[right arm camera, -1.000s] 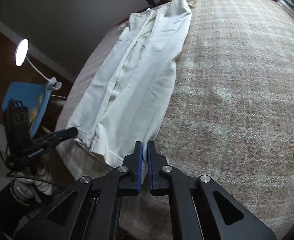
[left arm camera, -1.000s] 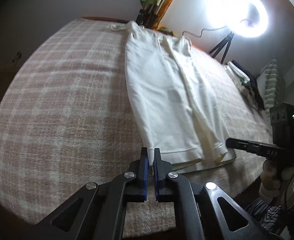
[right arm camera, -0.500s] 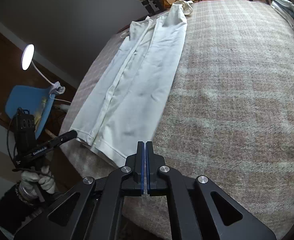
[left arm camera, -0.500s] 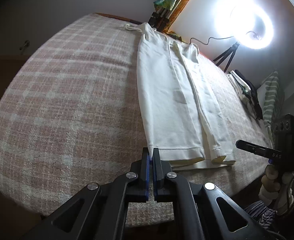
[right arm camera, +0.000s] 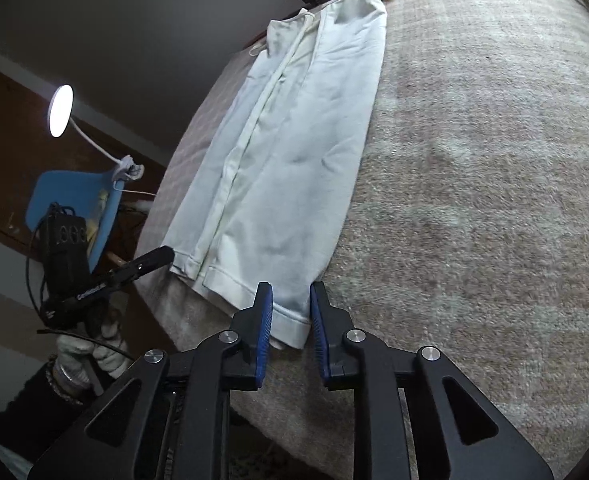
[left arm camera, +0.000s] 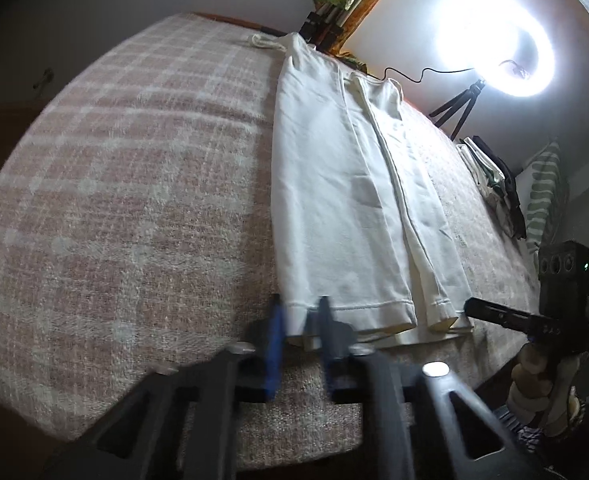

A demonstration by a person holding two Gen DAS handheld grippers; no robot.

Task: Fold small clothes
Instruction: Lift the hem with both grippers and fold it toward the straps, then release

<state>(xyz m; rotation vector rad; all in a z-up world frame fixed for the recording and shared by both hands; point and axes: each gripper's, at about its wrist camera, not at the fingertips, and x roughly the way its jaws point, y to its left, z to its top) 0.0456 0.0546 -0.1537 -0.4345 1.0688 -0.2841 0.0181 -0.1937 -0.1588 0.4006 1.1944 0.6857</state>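
White trousers [left arm camera: 346, 204] lie flat on the plaid blanket [left arm camera: 126, 200], folded lengthwise, one leg stacked on the other, seam ridge down the middle. Long axis runs away from the grippers: hems near, waistband with drawstring at the far edge. Left gripper [left arm camera: 299, 320]: jaws apart, straddling the near hem corner. Right gripper [right arm camera: 290, 312]: jaws apart around the other hem corner. Half a second ago both pairs were closed; both have since opened.
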